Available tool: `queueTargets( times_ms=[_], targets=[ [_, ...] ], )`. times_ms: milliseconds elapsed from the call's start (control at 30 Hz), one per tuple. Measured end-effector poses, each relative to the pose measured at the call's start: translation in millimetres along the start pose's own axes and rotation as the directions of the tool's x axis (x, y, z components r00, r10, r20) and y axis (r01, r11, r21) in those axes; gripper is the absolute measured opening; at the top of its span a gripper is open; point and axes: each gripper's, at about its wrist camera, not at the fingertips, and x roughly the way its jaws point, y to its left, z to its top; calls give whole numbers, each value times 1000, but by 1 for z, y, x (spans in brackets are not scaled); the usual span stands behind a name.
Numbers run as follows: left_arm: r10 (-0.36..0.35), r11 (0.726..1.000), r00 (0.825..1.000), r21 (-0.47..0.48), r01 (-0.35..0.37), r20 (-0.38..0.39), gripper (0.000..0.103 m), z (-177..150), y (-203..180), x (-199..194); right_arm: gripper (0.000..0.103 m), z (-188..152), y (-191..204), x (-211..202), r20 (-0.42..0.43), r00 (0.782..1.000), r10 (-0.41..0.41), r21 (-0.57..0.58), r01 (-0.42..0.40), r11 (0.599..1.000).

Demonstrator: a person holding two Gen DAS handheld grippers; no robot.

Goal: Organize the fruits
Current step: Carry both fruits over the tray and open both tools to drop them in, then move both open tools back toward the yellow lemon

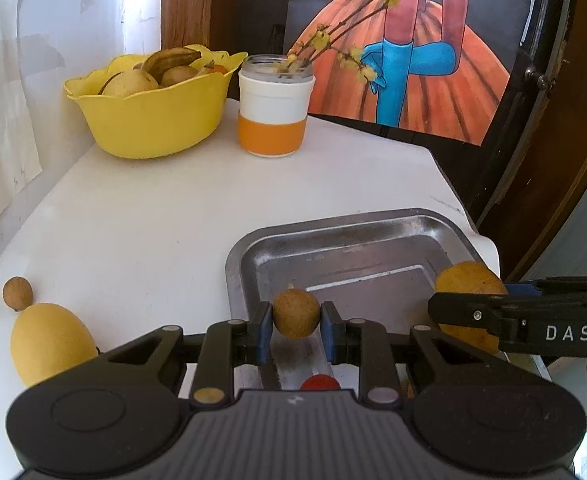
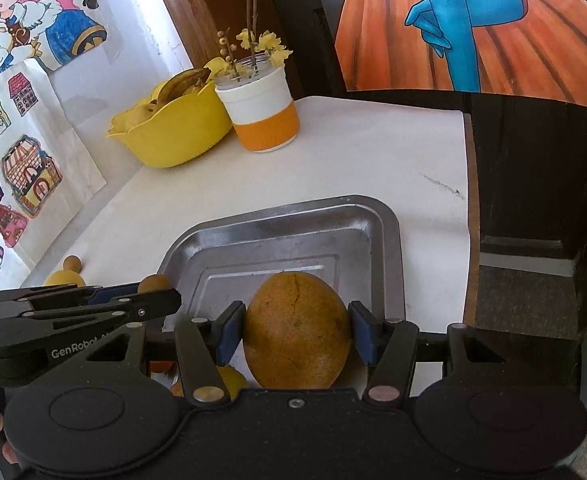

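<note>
**Both grippers holding fruit over the tray**

The left hand-held gripper (image 1: 296, 325) is clamped on a small brown fruit (image 1: 296, 314) at the near edge of the metal tray (image 1: 373, 232). The right hand-held gripper (image 2: 296, 332) grips a large mango (image 2: 296, 330) between its blue pads, above the tray's near part. On the white surface (image 1: 133, 220), left of the tray, lie a yellow mango (image 1: 49, 342) and a small round fruit (image 1: 17, 292), touching. A yellow bowl (image 1: 153, 120) of fruit stands at the back beside a jar (image 1: 271, 116) with twigs.

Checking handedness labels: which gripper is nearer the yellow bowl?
Left, narrowly. The left gripper is on the yellow bowl side of the tray; the right gripper is beyond it.
</note>
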Motion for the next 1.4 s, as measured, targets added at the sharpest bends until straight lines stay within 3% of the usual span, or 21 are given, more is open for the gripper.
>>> queueTargets(
  times_ms=[167, 367, 467, 533, 733, 867, 1100, 1267, 1400],
  targets=[
    [-6, 1000, 1000, -13, 6, -12, 30, 1, 1, -1, 59, 1, -2, -4, 2, 1000, 4, 23, -4, 1000],
    [-10, 999, 1000, -35, 11, 28, 46, 7, 5, -19, 62, 9, 9, -36, 98, 995, 16, 2, -17, 1000],
    [-13, 997, 998, -73, 18, 67, 62, 10, 10, -36, 71, 11, 19, -57, 159, 987, 12, -29, -7, 1000],
    [2, 995, 994, -95, 9, 110, 81, 10, 12, -51, 79, 10, 28, -73, 204, 979, 11, -55, 1, 998],
    [49, 993, 970, -117, -21, 237, 101, 10, 20, -103, 99, -5, 56, -120, 335, 942, 0, -143, 51, 988],
    [62, 992, 949, -125, -25, 308, 102, 5, 24, -137, 102, -20, 73, -150, 399, 917, 1, -177, 76, 981],
    [63, 994, 931, -108, -25, 360, 103, -22, 27, -183, 102, -58, 99, -193, 457, 889, -1, -214, 111, 971],
    [55, 996, 925, -92, -22, 376, 103, -50, 28, -212, 102, -85, 111, -209, 453, 891, -18, -220, 132, 966],
    [49, 997, 927, -75, -23, 373, 103, -70, 29, -230, 102, -108, 118, -214, 421, 907, -30, -224, 136, 965]
  ],
)
